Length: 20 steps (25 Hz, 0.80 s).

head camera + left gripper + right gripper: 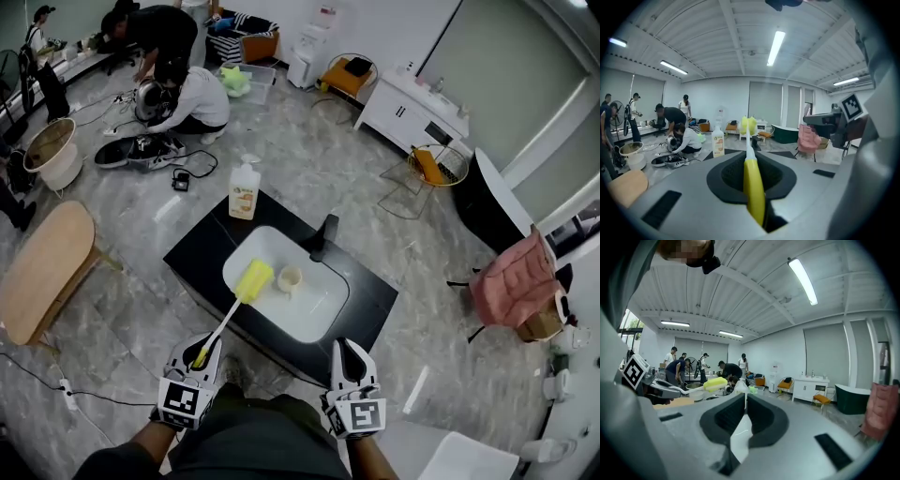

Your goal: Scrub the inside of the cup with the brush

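Cup [290, 278] is found in the head view inside the white sink [323, 302], which is set into a black surface [195, 259]. The brush [246, 289] is angled over the sink, and its yellow sponge head is placed just beside the cup, on the cup's left; whether the two touch cannot be told. The yellow handle end is clamped in the left tongs [201, 353] at the near edge of the surface. The right tongs [349, 356] are held apart from the sink, near its front right side. A black faucet [324, 236] is mounted behind the sink, and a pump bottle [244, 191] is stood at the far left corner of the surface.

In the left gripper view, the left tongs [753, 164] are seen closed on the yellow handle of the brush [753, 183], with the white stem and sponge head pointed away from the camera. The pump bottle [717, 142] is seen to the left of the stem.

In the right gripper view, the right tongs [740, 401] are seen drawn together with only a thin slit between the pads, and nothing is held in them. The brush's sponge head [715, 384] is seen to the left.
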### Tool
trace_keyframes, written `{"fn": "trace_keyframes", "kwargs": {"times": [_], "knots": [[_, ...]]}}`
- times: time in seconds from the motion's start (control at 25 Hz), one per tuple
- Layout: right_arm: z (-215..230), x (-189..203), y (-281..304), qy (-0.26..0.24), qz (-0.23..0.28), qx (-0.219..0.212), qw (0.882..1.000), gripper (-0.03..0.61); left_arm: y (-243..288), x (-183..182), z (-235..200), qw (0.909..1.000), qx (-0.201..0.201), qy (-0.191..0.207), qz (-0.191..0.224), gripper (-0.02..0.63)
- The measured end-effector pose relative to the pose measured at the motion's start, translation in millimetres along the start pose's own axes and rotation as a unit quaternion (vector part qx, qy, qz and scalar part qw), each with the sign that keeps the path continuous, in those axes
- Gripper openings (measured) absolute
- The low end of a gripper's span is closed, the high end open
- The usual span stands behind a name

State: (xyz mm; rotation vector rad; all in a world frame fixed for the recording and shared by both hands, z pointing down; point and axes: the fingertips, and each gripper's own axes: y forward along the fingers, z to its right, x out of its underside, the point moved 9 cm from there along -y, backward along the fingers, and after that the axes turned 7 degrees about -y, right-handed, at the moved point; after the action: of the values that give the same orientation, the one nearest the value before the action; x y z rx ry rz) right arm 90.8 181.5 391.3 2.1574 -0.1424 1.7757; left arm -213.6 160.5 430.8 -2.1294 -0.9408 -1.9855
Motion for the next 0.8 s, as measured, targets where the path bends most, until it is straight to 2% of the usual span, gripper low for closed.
{"fn": "trace_keyframes", "kwargs": {"times": [0.2,0.28,0.48,0.8], "knots": [[9,-4,33,0.013,-0.020,0.010,1.000,0.008,29,-9,-14,0.9998,0.007,-0.004,-0.017,0.034],[15,2,48,0.020,-0.022,-0.001,1.000,0.014,41,-9,-18,0.9998,0.008,-0.003,-0.015,0.034],[33,49,90,0.008,-0.071,-0.047,0.996,0.036,59,-16,-17,0.9998,-0.004,-0.001,-0.017,0.034],[55,125,167,-0.015,-0.159,-0.093,0.983,0.054,79,-19,-17,0.9988,-0.035,-0.006,-0.035,0.034]]}}
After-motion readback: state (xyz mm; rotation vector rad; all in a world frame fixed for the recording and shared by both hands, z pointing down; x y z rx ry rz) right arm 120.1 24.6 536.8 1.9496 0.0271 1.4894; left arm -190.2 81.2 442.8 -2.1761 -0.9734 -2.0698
